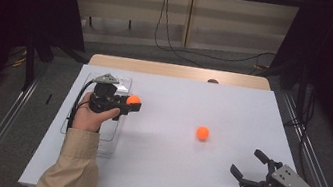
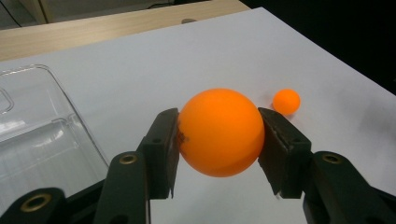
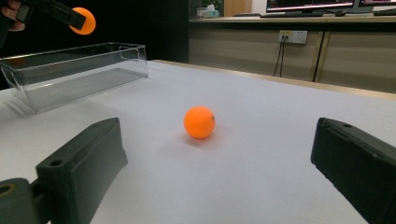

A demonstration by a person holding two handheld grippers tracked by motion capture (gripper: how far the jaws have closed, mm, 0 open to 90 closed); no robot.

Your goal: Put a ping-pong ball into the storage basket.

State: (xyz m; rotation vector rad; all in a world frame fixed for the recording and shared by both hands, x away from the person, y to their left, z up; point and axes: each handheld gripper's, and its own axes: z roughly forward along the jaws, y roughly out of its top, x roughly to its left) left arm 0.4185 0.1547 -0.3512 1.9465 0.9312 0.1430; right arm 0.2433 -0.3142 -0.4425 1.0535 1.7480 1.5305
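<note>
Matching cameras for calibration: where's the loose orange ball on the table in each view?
High view: loose ball mid-table, right of centre.
Left gripper view: small, upper right, beyond the held ball.
Right gripper view: centre, on the table ahead of the open tongs.
Shared landmark: clear plastic tray.

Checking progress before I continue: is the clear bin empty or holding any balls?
Empty: the clear bin holds no balls, only bare floor through its walls.
</note>
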